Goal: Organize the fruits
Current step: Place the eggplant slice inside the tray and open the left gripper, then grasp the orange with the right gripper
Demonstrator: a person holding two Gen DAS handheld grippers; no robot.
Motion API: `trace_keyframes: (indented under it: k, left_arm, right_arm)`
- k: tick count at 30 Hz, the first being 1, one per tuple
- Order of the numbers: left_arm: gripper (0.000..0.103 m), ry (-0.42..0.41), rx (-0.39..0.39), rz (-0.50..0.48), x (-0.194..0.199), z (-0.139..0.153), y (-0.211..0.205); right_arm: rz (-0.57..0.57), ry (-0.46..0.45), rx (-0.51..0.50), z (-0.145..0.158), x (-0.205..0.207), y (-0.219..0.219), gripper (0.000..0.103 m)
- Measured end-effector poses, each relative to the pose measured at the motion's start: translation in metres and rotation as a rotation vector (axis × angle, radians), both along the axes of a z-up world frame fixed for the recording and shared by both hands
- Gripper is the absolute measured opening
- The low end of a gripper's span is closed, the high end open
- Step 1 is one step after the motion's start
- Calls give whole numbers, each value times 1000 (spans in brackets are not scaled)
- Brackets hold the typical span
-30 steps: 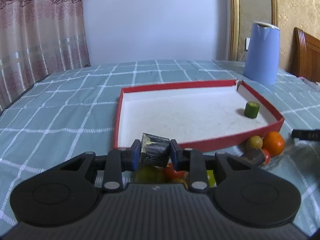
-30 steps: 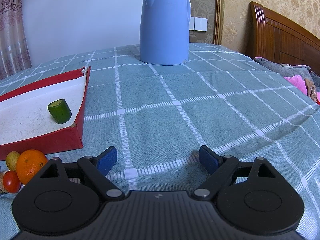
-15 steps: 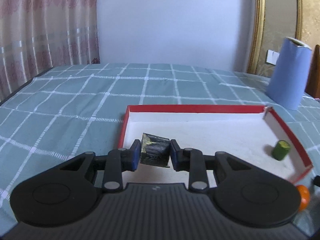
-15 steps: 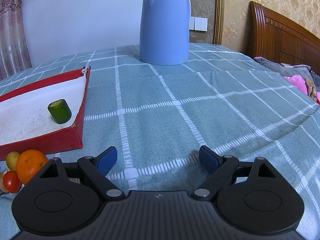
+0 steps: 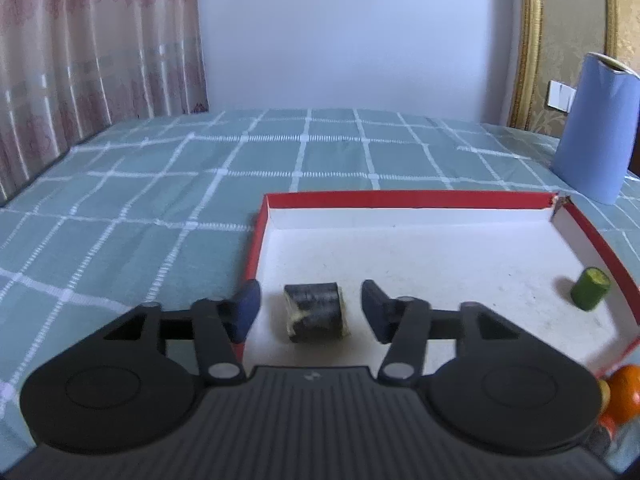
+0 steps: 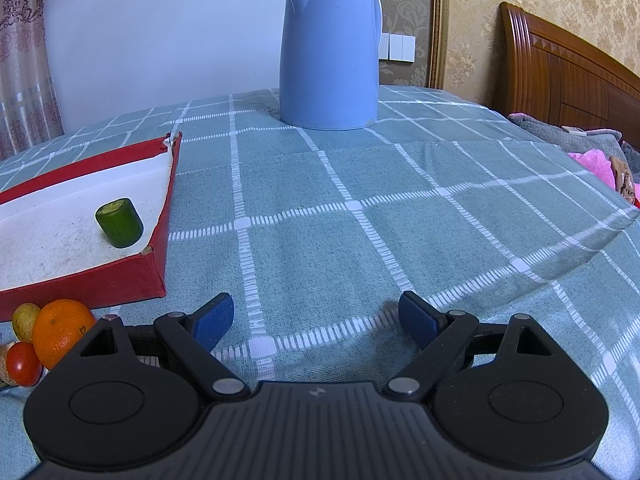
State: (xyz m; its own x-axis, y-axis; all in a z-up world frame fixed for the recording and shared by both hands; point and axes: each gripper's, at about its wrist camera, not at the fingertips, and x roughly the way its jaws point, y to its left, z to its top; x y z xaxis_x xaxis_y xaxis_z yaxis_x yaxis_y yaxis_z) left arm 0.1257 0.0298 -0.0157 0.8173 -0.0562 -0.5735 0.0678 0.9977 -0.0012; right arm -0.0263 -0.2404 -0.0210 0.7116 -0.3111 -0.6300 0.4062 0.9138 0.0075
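A dark blackish chunk with a yellow cut face (image 5: pixel 314 311) lies on the white floor of the red-walled tray (image 5: pixel 404 199), near its front left corner. My left gripper (image 5: pixel 311 310) straddles it with jaws opening; neither pad touches it. A green cylinder piece (image 5: pixel 590 293) (image 6: pixel 119 222) stands at the tray's right side. Outside the tray's near right corner sit an orange (image 6: pixel 62 330) (image 5: pixel 624 387), a yellowish fruit (image 6: pixel 25 320) and a small red tomato (image 6: pixel 23 363). My right gripper (image 6: pixel 316 318) hovers open over bare cloth with nothing between its fingers.
A tall blue kettle (image 6: pixel 330 46) (image 5: pixel 592 128) stands at the back right on the green checked cloth (image 6: pixel 360 208). A wooden headboard (image 6: pixel 568 68) and pink and grey fabric (image 6: pixel 592 156) lie to the far right. A curtain (image 5: pixel 92 44) hangs at the left.
My left gripper carried the dark chunk forward over the tray, then opened and let it go onto the tray floor. The right gripper has not moved.
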Motion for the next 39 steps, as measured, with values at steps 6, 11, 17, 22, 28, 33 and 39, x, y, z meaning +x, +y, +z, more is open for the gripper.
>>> trace_keyframes:
  k: [6, 11, 17, 22, 28, 33, 39]
  left_arm:
    - [70, -41, -26, -31, -46, 13, 8]
    - [75, -35, -44, -65, -94, 10, 16]
    - [76, 3, -24, -118, -139, -12, 15]
    - [85, -1, -3, -93, -141, -24, 12]
    - [97, 2, 3, -64, -137, -28, 13]
    - [99, 13, 22, -58, -135, -28, 11]
    - [103, 30, 25, -55, -129, -28, 11]
  right_arm:
    - [0, 0, 0, 0, 0, 0, 90]
    - [0, -1, 0, 0, 0, 0, 90]
    - [1, -2, 0, 0, 0, 0, 91]
    - [1, -2, 0, 0, 0, 0, 91]
    - [33, -33, 33, 0, -3, 0, 92]
    - [151, -73, 94, 8, -15, 10, 92]
    - [340, -89, 131, 23, -20, 41, 91]
